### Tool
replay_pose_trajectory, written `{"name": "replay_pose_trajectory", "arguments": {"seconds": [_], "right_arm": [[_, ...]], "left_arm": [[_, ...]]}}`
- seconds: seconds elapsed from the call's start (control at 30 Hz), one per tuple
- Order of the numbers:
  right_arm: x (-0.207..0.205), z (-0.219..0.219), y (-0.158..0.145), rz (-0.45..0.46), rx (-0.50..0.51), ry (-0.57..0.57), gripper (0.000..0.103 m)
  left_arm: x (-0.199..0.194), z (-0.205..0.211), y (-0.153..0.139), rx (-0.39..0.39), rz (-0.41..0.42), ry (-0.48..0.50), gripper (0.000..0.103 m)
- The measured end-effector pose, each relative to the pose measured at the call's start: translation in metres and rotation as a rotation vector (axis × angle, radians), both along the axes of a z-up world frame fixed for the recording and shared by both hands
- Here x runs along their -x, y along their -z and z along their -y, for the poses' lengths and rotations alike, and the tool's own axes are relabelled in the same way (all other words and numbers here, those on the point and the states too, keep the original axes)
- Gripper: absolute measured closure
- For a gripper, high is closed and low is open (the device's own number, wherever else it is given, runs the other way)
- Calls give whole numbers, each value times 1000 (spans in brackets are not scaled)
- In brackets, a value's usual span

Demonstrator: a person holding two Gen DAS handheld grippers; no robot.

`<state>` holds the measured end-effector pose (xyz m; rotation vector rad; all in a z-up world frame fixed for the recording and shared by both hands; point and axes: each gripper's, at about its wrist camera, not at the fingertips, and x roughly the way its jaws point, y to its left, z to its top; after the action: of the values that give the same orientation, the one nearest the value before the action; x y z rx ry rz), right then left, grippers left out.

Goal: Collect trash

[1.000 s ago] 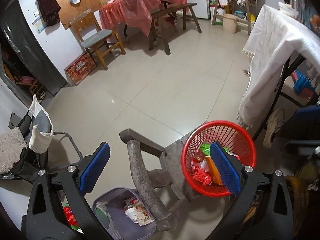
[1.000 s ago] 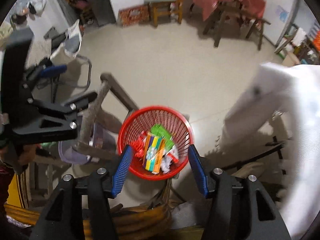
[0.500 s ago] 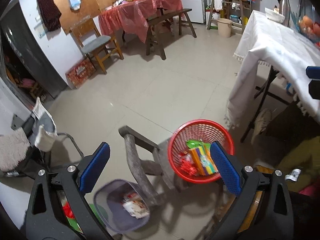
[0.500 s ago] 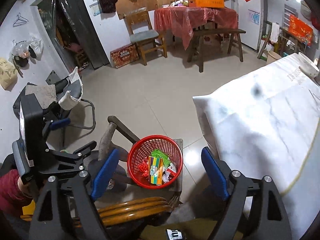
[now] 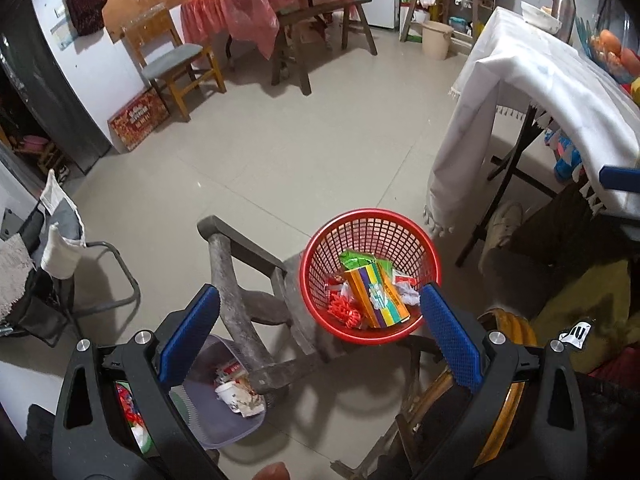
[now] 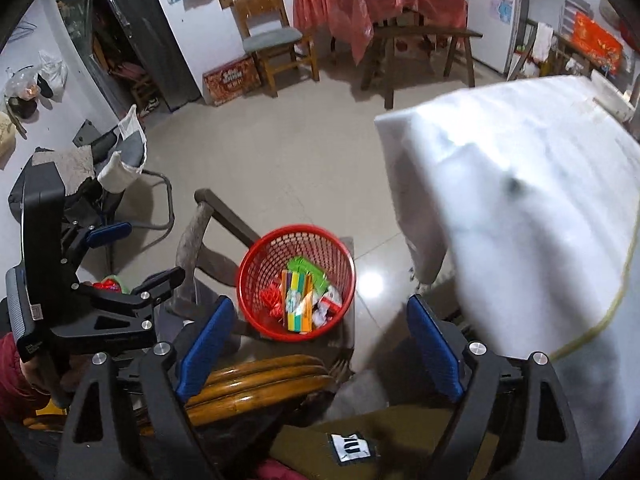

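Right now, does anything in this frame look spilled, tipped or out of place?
Nothing spilled. The red basket stands upright on the old wooden chair rather than the floor, trash inside. The grey bin sits on the floor beneath. Both grippers' jaws are open, empty.

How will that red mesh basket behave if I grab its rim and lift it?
The red mesh basket looks like thin plastic lattice, so the rim would probably flex under the tongs. Its load is wrappers and a colorful carton, so it is likely light. Lifted by one side, it may tilt and spill.
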<state>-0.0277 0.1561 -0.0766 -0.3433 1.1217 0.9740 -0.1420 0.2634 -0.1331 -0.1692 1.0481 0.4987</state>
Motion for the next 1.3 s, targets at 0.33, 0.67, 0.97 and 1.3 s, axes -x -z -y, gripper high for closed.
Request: {"name": "replay_pose_trajectory", "arguments": {"seconds": [0.33,0.67,0.97,1.3], "right_arm": [[14,-9,16,37,53,-17,17],[15,-9,27,28,84,-15,10],[10,-4,31,17,95,1,10],[14,-7,31,15,103,-6,10]], "left_arm": [[-2,-2,15,20,-21,-7,7],[-6,9,29,11,-68,23,7],[-8,13,40,23,-92,32,7],[-11,15,46,57,-102,43,7]]}}
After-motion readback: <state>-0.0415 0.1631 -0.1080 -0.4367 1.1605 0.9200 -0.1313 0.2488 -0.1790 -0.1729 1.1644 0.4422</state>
